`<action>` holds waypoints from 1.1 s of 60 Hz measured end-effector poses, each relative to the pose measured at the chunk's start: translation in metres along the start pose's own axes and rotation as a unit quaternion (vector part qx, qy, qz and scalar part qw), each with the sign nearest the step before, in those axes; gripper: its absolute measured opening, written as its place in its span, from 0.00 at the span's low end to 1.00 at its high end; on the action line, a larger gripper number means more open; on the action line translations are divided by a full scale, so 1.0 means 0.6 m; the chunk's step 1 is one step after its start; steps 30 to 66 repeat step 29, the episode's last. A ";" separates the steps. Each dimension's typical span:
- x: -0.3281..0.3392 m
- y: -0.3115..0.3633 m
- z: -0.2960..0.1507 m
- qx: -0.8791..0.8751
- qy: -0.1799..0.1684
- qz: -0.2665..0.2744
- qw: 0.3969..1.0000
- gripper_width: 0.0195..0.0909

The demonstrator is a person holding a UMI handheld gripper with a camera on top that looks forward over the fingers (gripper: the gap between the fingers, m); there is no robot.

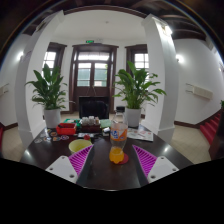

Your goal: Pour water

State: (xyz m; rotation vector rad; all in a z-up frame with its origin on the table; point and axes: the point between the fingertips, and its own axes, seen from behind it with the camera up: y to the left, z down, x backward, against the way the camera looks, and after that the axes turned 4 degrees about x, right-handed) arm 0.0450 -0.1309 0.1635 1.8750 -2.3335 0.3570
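Gripper view: claw (113, 160) open, bottle (118, 137) standing between pads on bench (100, 172), not yet gripped, lined up for pouring.

Legible text: none that I can read. Green sign (90, 40) above the door, upper centre of the frame: lettering too small to make out. Items on my table (100, 170): no readable labels or brands.
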 end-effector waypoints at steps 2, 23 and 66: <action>0.012 0.004 -0.008 -0.002 -0.003 -0.003 1.000 0.77; 0.118 0.001 -0.064 -0.009 -0.016 -0.009 1.000 0.77; 0.127 -0.005 -0.068 -0.013 -0.020 -0.009 1.000 0.77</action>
